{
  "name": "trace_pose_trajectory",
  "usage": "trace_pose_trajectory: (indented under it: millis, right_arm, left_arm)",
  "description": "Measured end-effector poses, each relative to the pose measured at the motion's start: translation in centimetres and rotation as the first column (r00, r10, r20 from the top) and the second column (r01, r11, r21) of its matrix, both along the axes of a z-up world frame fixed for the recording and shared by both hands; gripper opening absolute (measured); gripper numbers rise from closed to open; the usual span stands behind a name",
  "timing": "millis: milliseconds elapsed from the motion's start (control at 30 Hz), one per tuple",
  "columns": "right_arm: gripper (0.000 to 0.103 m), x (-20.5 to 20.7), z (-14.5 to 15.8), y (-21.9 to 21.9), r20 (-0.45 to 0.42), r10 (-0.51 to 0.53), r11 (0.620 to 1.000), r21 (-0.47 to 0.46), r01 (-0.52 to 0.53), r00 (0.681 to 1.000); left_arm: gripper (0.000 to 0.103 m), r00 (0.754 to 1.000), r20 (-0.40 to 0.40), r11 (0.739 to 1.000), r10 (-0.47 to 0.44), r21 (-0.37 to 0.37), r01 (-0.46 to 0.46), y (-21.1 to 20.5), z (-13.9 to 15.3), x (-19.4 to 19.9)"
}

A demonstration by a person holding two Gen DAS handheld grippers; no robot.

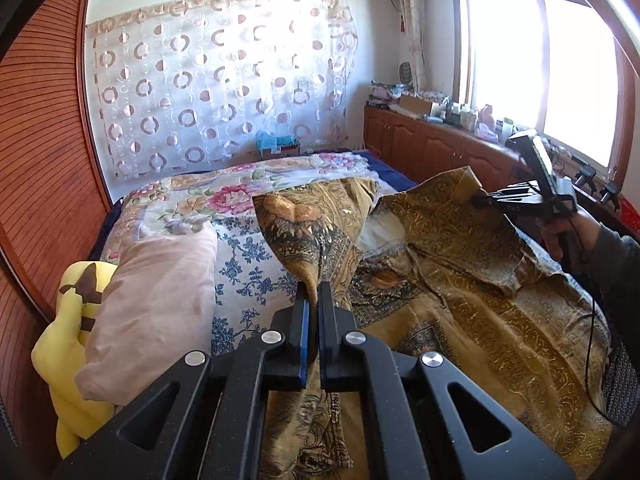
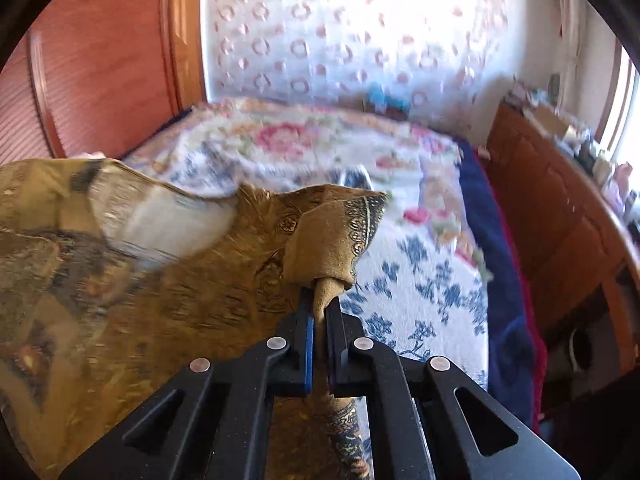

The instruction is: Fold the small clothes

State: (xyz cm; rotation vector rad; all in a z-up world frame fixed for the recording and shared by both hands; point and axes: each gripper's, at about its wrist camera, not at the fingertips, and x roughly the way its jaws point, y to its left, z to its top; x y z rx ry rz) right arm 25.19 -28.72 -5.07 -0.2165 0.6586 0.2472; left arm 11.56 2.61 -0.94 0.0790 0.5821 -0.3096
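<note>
A thin ochre-gold garment with dark paisley and floral print (image 1: pixel 460 280) is spread over the floral quilted bedspread (image 1: pixel 240 248), two of its edges lifted clear. The left gripper (image 1: pixel 314 300) is clenched on a bunched fold of the cloth, which is drawn up into a peak ahead of the jaws. The right gripper (image 2: pixel 322 308) is likewise clamped on a rolled corner, seen across the bed in the left view, held by a sleeved hand (image 1: pixel 568 236). Both holds are judged to raise one side so it can be carried over as a fold. A pale pink pillow (image 1: pixel 160 280) is left just beside the work.
</note>
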Motion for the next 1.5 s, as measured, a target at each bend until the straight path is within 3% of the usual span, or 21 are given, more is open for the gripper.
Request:
trace_pose_trajectory:
  millis: [267,400,500,800,1067,1167,1233,1333,1400,1433,1467,1500]
  right_arm:
    - [0.004,-9.6,4.3,-0.9,0.179,0.05,0.996,0.068,-0.063,0.983]
    - [0.004,-14.9,4.2,-2.9,0.213,0.067,0.993,0.078,-0.085,0.975]
    - [0.004,-18.3,2.8,-5.4,0.193,0.064,0.991,0.105,-0.085,0.979]
    - [0.004,-27.8,-1.9,-10.1,0.071,0.055,0.986,0.154,-0.065,0.996]
    - [0.004,-32.6,-1.0,-9.9,0.023,0.062,0.994,0.088,-0.064,0.998]
    - [0.004,-32.0,-0.5,-9.1,0.004,0.061,0.997,0.05,-0.061,0.998]
    - [0.004,-32.6,0.0,-8.7,0.015,0.052,0.998,0.023,-0.052,0.999]
    - [0.005,-32.5,0.9,-7.8,0.025,0.05,0.999,0.018,-0.051,0.998]
    - [0.018,-33.4,1.6,-7.7,0.038,0.048,0.999,0.007,-0.048,0.998]
    - [0.028,-33.7,1.6,-7.6,0.05,0.042,0.999,-0.001,-0.042,0.998]
    - [0.031,-33.8,1.9,-7.5,0.057,0.044,0.999,0.0,-0.044,0.997]
    - [0.034,-34.2,2.3,-7.6,0.064,0.051,0.999,0.006,-0.051,0.997]
  left_arm:
    - [0.004,0.997,0.075,0.998,0.017,-0.059,-0.013,2.3,2.0,-4.2]
    - [0.004,0.995,0.086,0.996,0.043,-0.08,-0.036,4.2,1.5,-7.3]
    - [0.004,0.995,0.079,0.995,0.068,-0.073,-0.063,5.1,0.1,-9.4]
    - [0.004,0.988,-0.047,0.979,0.148,-0.133,-0.153,7.9,-5.1,-13.5]
    - [0.005,0.986,-0.103,0.984,0.13,-0.109,-0.141,7.6,-5.8,-15.7]
    - [0.005,0.985,-0.127,0.986,0.12,-0.103,-0.133,7.5,-6.4,-15.7]
    - [0.018,0.981,-0.147,0.985,0.128,-0.1,-0.144,7.8,-6.7,-15.4]
    - [0.026,0.984,-0.131,0.986,0.121,-0.102,-0.134,8.0,-6.2,-15.8]
    - [0.043,0.988,-0.101,0.987,0.115,-0.103,-0.126,8.1,-5.5,-16.2]
    - [0.047,0.99,-0.088,0.987,0.109,-0.108,-0.118,8.2,-5.1,-16.4]
    - [0.05,0.991,-0.077,0.987,0.105,-0.11,-0.113,8.3,-4.7,-16.5]
    - [0.063,0.992,-0.067,0.987,0.104,-0.112,-0.111,8.5,-4.4,-16.5]
